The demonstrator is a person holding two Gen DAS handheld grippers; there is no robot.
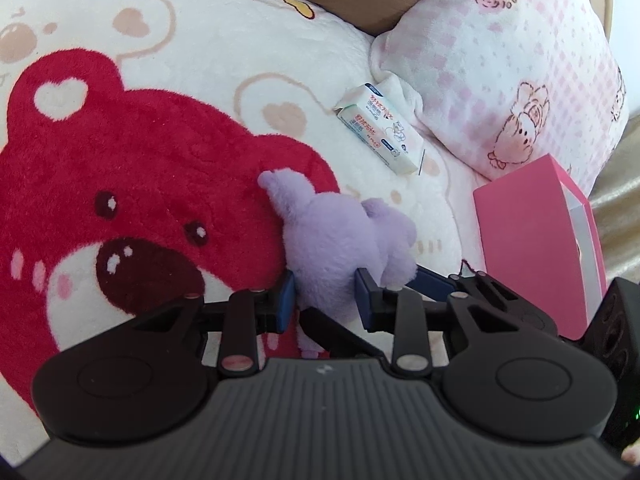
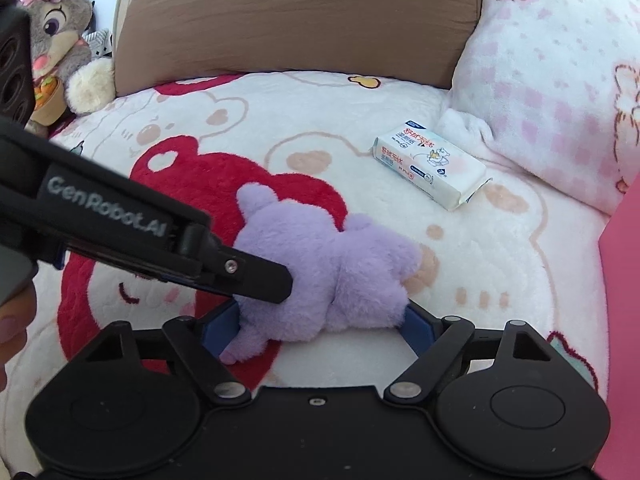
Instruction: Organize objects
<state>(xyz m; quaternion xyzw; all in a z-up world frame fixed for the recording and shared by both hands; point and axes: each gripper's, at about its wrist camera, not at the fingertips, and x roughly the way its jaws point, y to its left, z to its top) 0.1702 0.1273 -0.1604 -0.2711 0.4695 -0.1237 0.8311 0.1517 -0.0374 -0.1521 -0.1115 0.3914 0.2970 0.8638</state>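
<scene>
We see a bed under a fleecy blanket (image 2: pixel 360 248) printed with red bears, a brown cushion (image 2: pixel 296 16) along its far edge. A pink-checked pillow (image 1: pixel 504 64) leans at the far right corner, and a pink box (image 1: pixel 532 248) stands by the right edge. A grey rabbit plush (image 2: pixel 56 40) sits at the far left corner. Near the middle of the blanket lies the purple plush toy (image 2: pixel 332 268). Our left tongs (image 1: pixel 326 298) are clamped on its lower part. Our right tongs (image 2: pixel 320 330) stand apart on either side of its body; whether the pads touch the fur we cannot tell. A tissue pack (image 2: pixel 430 166) lies just beside the pillow.
</scene>
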